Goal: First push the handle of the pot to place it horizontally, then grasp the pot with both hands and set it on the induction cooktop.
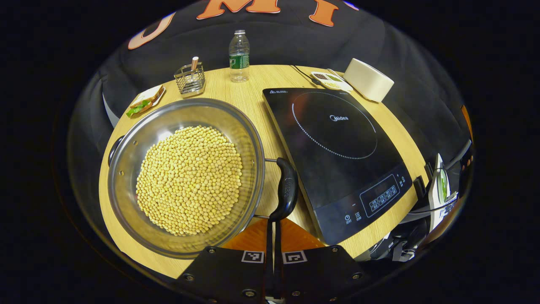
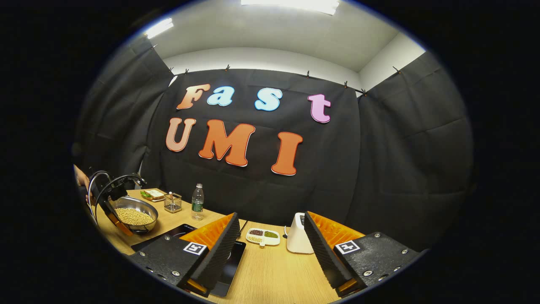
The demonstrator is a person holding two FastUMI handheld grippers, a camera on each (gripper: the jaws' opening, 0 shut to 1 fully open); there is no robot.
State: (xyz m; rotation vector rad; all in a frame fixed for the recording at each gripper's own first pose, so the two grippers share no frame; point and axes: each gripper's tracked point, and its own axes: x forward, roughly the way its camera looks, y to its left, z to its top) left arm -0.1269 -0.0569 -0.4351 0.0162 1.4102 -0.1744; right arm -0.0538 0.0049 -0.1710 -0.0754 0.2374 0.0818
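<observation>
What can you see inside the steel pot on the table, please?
The pot holds a heap of small round yellow beans that covers most of its bottom. The bare inner wall shows around the heap. Whatever lies beneath the beans is hidden.

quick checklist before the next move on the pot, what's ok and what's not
1. Left gripper at the pot handle: ok, its fingers are closed together with the tips right at the handle's near end.
2. Handle contact: cannot tell whether the tips touch it.
3. Pot placement: not ok, it sits on the table beside the cooktop, not on it.
4. Cooktop surface free: ok, nothing rests on the glass.
5. Right gripper ready: not ok, open but far from the pot, above the table's other end.
6. Beans inside the pot: ok, none spilled on the table.
</observation>
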